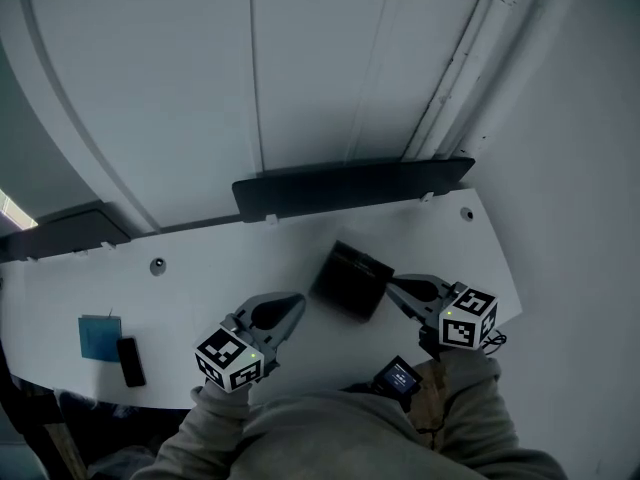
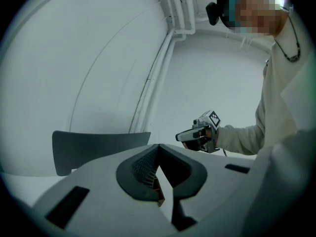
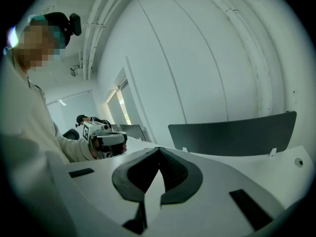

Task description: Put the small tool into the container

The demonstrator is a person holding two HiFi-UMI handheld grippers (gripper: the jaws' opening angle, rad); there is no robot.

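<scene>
A black box-shaped container (image 1: 350, 280) sits in the middle of the white table (image 1: 200, 288), between my two grippers. My left gripper (image 1: 297, 300) points at its left side and is shut with nothing held; its jaws meet at the tip in the left gripper view (image 2: 158, 146). On the container's right, my right gripper (image 1: 390, 284) is also shut and empty (image 3: 159, 149). A small black tool (image 1: 130, 361) lies far left near the table's front edge, apart from both grippers. Neither gripper view shows the container or the tool.
A blue square item (image 1: 100, 336) lies beside the black tool. Dark partition panels (image 1: 350, 186) (image 1: 60, 230) stand along the table's far edge, against a white wall. Each gripper view shows the other gripper: the right one (image 2: 197, 135), the left one (image 3: 106, 139).
</scene>
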